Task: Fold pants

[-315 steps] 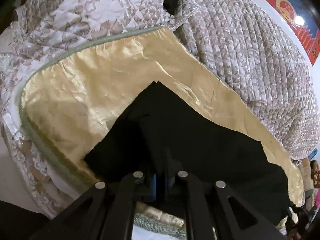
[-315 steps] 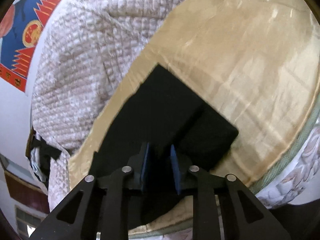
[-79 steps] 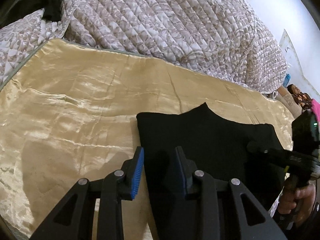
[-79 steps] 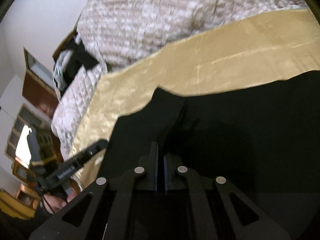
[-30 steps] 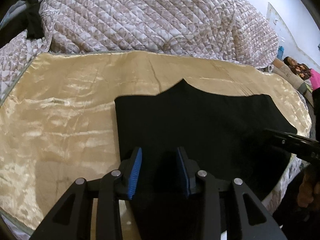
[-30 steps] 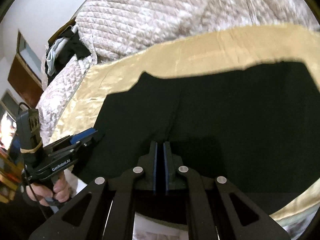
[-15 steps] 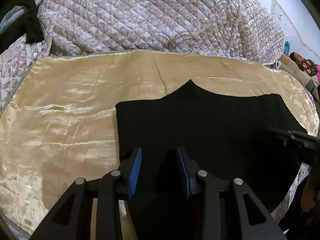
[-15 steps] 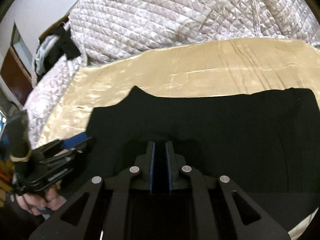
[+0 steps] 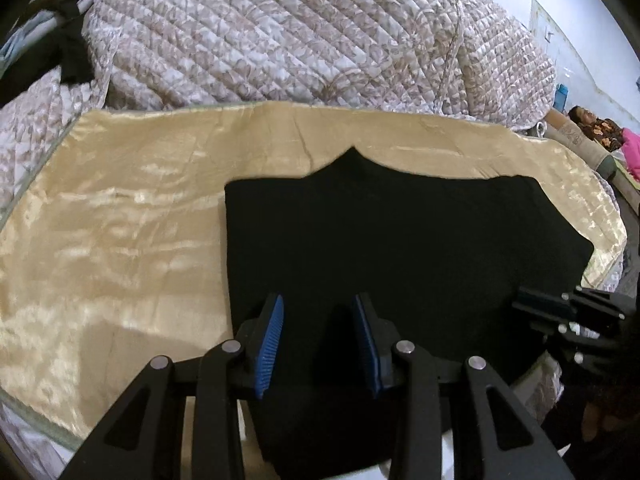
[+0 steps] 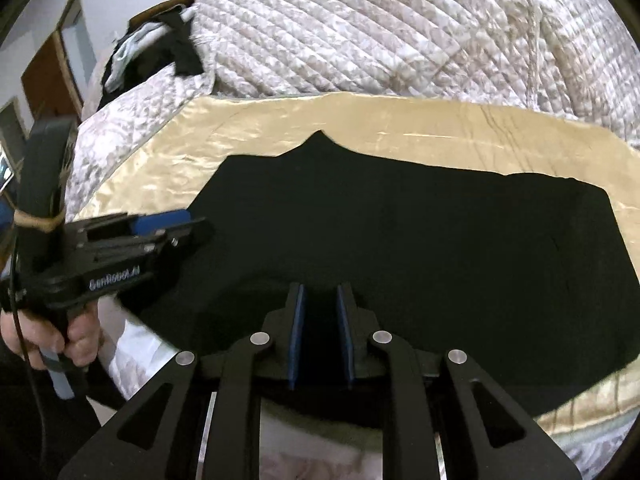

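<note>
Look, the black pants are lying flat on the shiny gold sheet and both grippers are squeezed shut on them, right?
Not quite. The black pants do lie flat on the gold sheet, but neither gripper is shut on them. The left wrist view shows the left gripper with its fingers spread wide; the right wrist view shows the right gripper with a gap between its fingers too.

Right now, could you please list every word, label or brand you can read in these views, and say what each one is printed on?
"GenRobot.AI", in pale letters along the black body of the left gripper, as seen from the right wrist camera; somewhat blurred.
No print shows on the black pants, the gold satin sheet or the quilted blanket.
The white sheet on the far wall is too small to read.
</note>
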Action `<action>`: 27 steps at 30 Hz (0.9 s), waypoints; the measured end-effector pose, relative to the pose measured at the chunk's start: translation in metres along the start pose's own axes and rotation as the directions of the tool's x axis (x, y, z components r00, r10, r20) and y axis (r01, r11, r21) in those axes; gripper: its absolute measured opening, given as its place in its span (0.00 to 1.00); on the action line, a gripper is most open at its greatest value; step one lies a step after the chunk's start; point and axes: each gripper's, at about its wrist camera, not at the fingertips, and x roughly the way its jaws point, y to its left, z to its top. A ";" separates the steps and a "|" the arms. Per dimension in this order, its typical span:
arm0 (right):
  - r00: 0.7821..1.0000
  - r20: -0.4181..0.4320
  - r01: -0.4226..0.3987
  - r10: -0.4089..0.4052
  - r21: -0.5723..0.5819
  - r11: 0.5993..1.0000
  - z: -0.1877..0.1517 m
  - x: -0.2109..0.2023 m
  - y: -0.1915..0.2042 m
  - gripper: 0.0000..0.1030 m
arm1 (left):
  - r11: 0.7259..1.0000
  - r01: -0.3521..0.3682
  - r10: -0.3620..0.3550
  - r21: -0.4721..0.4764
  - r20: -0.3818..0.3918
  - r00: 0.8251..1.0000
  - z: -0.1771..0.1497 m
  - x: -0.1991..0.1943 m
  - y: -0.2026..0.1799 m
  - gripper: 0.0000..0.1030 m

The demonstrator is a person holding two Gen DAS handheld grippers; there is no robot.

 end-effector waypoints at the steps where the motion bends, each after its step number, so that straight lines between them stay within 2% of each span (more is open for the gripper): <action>1: 1.000 0.005 0.010 -0.010 -0.003 1.000 -0.001 0.002 -0.001 0.16 | 1.000 -0.004 0.004 0.004 -0.004 1.000 -0.003 0.001 -0.001 0.38; 5: 0.998 0.010 0.057 -0.057 0.004 0.998 -0.006 -0.004 -0.003 0.16 | 0.999 -0.013 0.013 0.029 0.010 1.000 -0.007 -0.005 -0.005 0.38; 12: 0.997 0.002 0.075 -0.075 0.015 0.997 -0.010 -0.008 -0.001 0.16 | 1.000 -0.017 0.016 0.025 0.006 1.000 -0.005 -0.007 -0.005 0.38; 21: 0.989 0.003 0.149 -0.150 0.111 0.983 -0.008 -0.017 -0.025 0.16 | 1.000 -0.014 0.014 0.025 0.011 1.000 -0.005 -0.007 -0.007 0.38; 24: 0.989 0.024 0.141 -0.145 0.127 0.982 -0.007 -0.023 -0.024 0.16 | 1.000 -0.010 0.009 0.018 0.028 1.000 -0.003 -0.009 -0.008 0.38; 27: 0.993 0.036 0.104 -0.111 0.152 0.983 -0.007 -0.026 -0.027 0.16 | 1.000 0.002 -0.002 0.024 -0.005 1.000 -0.003 -0.002 -0.009 0.38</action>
